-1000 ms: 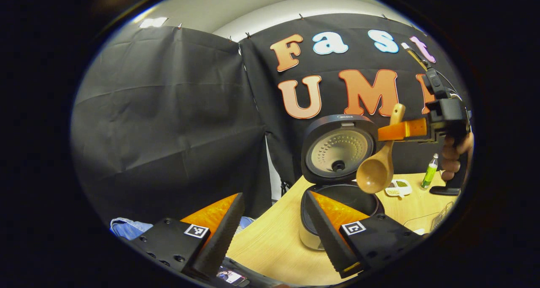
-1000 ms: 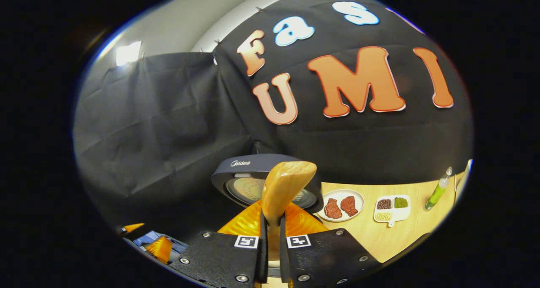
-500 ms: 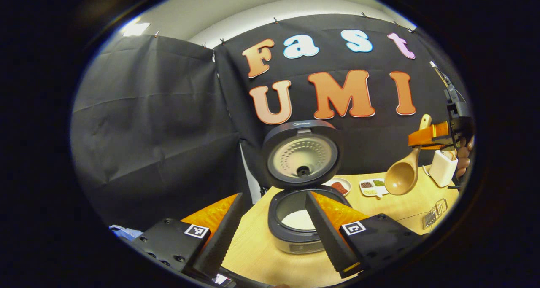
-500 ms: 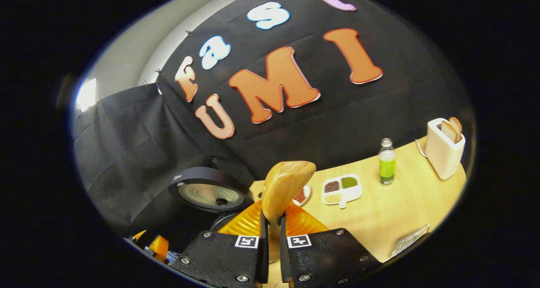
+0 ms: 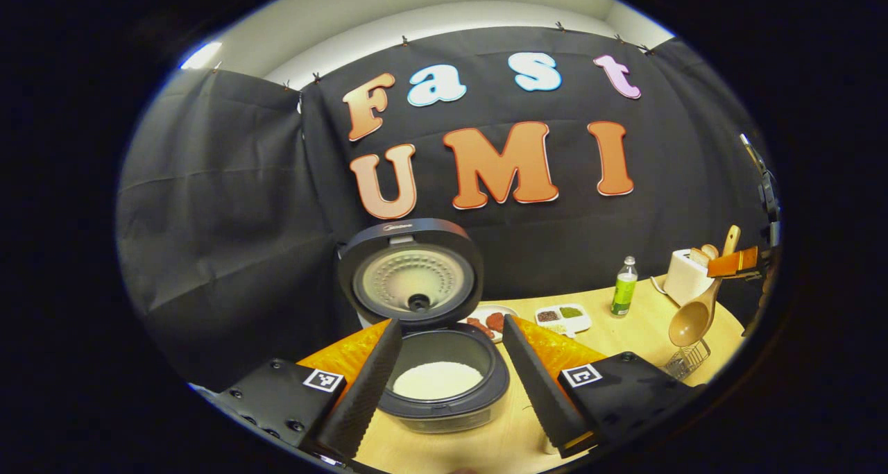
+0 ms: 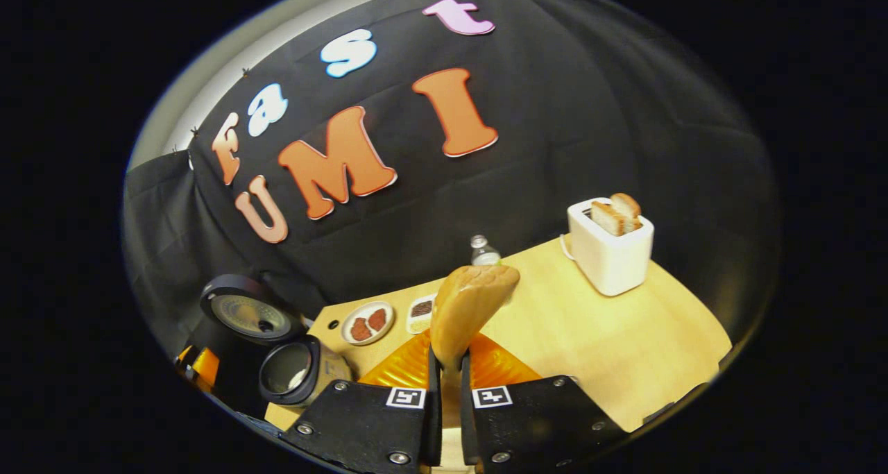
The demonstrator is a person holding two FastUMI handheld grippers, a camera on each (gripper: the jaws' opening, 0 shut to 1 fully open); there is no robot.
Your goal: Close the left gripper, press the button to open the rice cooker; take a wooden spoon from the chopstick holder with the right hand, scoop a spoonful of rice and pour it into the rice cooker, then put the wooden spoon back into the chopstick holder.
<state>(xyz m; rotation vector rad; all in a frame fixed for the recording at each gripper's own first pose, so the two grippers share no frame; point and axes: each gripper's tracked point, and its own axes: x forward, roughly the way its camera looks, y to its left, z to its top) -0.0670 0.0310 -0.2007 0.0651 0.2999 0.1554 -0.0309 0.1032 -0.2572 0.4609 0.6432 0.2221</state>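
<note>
- Gripping the wooden spoon point(image 6: 466, 306) by its handle, the right gripper point(image 6: 444, 384) has both fingers pressed tight against the wood, the handle end sticking up between them.
- In the left gripper view the same spoon hangs bowl-down at the far right, above the wire chopstick holder point(image 5: 687, 358) on the table point(image 5: 645, 332).
- The left gripper point(image 5: 451, 384) has its jaws wide apart, touching nothing, with the rice cooker point(image 5: 444, 391) seen between its fingers.
- The cooker's lid point(image 5: 411, 274) stands upright and open; white rice point(image 5: 437, 379) lies in the inner pot.
- Behind the cooker sit a plate of meat point(image 5: 485, 319), a divided dish point(image 5: 562, 316), a green bottle point(image 5: 624, 295) and a white toaster point(image 6: 610, 248) with bread in its slots.
</note>
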